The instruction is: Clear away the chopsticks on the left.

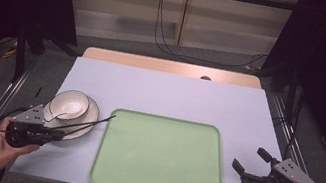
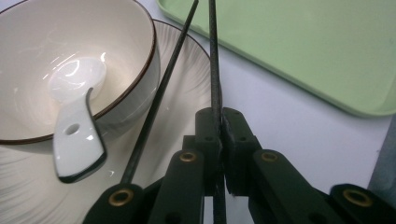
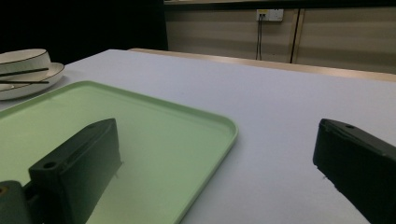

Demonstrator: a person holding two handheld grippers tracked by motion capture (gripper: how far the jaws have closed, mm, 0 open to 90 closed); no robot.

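My left gripper (image 1: pixel 58 134) sits at the table's front left, shut on a thin black chopstick (image 2: pixel 214 56) pinched between its pads. A second chopstick (image 2: pixel 161 93) runs just left of the jaws, over the plate (image 2: pixel 187 79). Both chopsticks (image 1: pixel 92 122) point toward the green tray (image 1: pixel 159 157). A cream bowl (image 1: pixel 73 102) with a dark rim stands on the plate (image 1: pixel 89 122) and holds a white spoon (image 2: pixel 74 135). At the front right, beside the tray, my right gripper (image 1: pixel 250 159) is open, with nothing between its jaws (image 3: pixel 215 140).
The tray (image 3: pixel 140 126) lies on a pale lilac table cover (image 1: pixel 166 92), with a wooden strip along the far edge. Metal rails run down both sides of the table. Cables hang on the back wall.
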